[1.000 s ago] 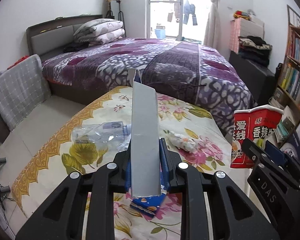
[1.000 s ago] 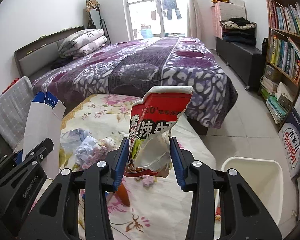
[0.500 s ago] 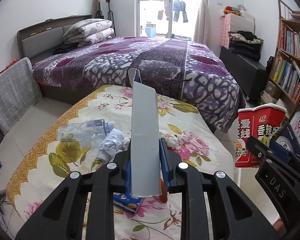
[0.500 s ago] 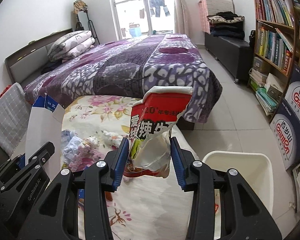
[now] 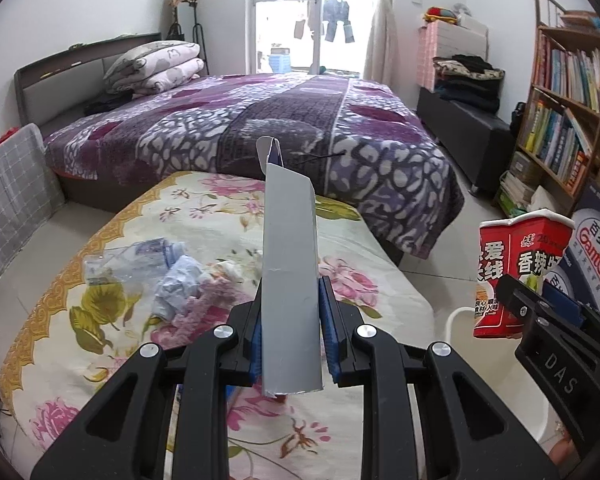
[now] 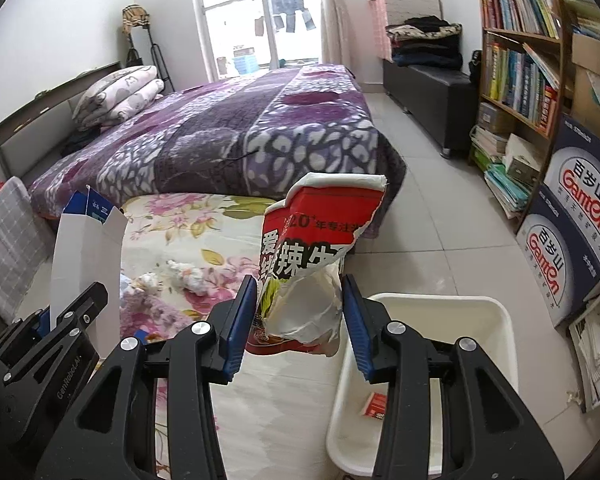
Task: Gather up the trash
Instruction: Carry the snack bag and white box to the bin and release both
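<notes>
**Daylit bedroom with tiled floor**

White walls enclose a bed (image 5: 260,128) under a purple patterned blanket, folded quilts (image 5: 156,66) stacked by its dark headboard (image 5: 80,64). Daylight pours through a glass balcony door (image 5: 300,16). A crowded bookshelf (image 6: 532,52) and a dark bench (image 6: 428,88) line the pale tiled floor (image 6: 440,220)

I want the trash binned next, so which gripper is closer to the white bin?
Right. The right gripper, shut on the red bag, is beside the bin. The left gripper, shut on the carton, is over the floral cloth, farther away.
</notes>
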A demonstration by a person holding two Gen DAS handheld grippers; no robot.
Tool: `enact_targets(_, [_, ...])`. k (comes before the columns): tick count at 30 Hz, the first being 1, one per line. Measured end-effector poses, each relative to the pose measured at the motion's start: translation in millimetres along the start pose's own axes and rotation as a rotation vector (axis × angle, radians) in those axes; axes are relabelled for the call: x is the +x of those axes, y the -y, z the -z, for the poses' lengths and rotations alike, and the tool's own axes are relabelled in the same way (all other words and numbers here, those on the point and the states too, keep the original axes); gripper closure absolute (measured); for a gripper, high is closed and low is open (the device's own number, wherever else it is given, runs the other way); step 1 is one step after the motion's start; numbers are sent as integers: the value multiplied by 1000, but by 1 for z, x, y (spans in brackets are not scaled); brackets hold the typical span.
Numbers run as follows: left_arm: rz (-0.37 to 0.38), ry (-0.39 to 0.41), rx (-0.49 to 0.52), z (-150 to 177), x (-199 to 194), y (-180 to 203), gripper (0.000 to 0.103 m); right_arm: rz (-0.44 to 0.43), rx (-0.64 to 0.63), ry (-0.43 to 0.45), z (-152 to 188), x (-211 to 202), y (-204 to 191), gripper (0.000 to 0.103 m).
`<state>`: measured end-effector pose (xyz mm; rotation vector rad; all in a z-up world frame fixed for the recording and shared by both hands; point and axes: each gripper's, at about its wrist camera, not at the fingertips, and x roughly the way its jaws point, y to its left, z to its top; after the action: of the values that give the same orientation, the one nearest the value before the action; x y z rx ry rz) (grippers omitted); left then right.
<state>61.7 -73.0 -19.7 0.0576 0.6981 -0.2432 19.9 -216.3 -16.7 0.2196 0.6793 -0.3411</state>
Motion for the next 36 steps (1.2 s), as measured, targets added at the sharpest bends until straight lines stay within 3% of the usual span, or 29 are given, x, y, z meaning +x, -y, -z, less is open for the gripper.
enact_targets(17, [130, -23, 91, 19, 11, 78, 79, 141, 102, -40, 5, -3, 80, 60])
enact_targets(20, [156, -28, 112, 23, 13, 94, 79, 168, 128, -44, 6, -6, 96, 54])
enact_targets(22, [171, -34, 120, 26, 14, 103, 79, 187, 158, -37, 8, -9, 108, 43])
enact_targets(25, [200, -40, 137, 31, 14, 116, 79, 209, 199, -30, 8, -13, 124, 36])
enact_targets(31, [238, -41, 174, 37, 12, 136, 79, 240, 292, -26, 8, -21, 156, 31])
enact_targets(36, [314, -77, 189, 41, 13, 153, 79, 265, 363, -14, 9, -28, 181, 28])
